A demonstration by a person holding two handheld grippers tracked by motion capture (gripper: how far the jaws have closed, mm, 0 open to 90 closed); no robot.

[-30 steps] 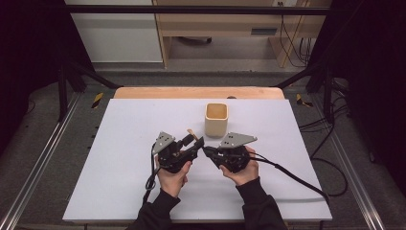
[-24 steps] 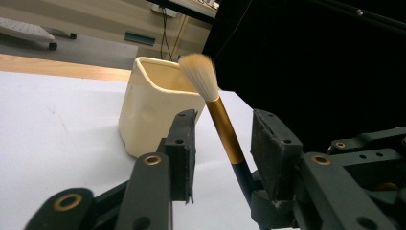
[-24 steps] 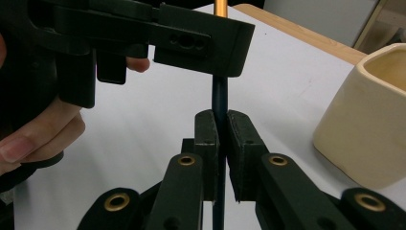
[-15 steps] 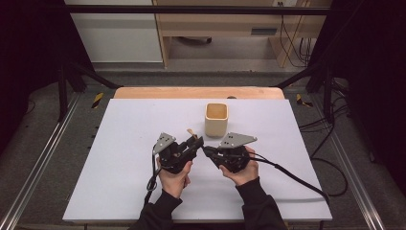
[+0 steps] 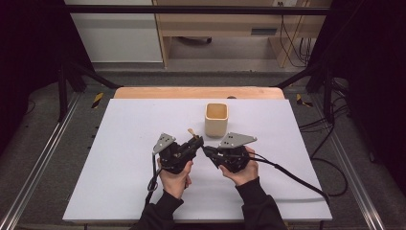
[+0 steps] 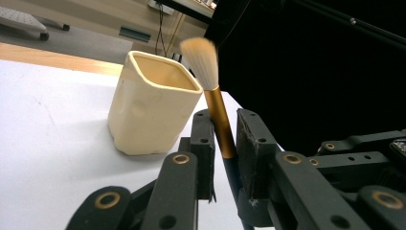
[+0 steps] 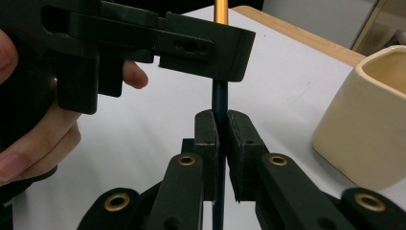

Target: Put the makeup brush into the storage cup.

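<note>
A thin brush [image 6: 218, 103] with soft pale bristles, gold collar and dark handle stands beside the smooth cream square cup [image 6: 152, 103]. The left gripper [image 6: 225, 139] has just been closing on it; the right gripper [image 7: 219, 132] clamps its handle.

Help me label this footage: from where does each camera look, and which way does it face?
High view: above the person's side, facing forward and down on the table; both hands and sleeves show.
Left gripper view: on the left gripper, along its jaws, toward brush and cup.
Right gripper view: on the right gripper, facing the left hand.
All share brush and cup.
</note>
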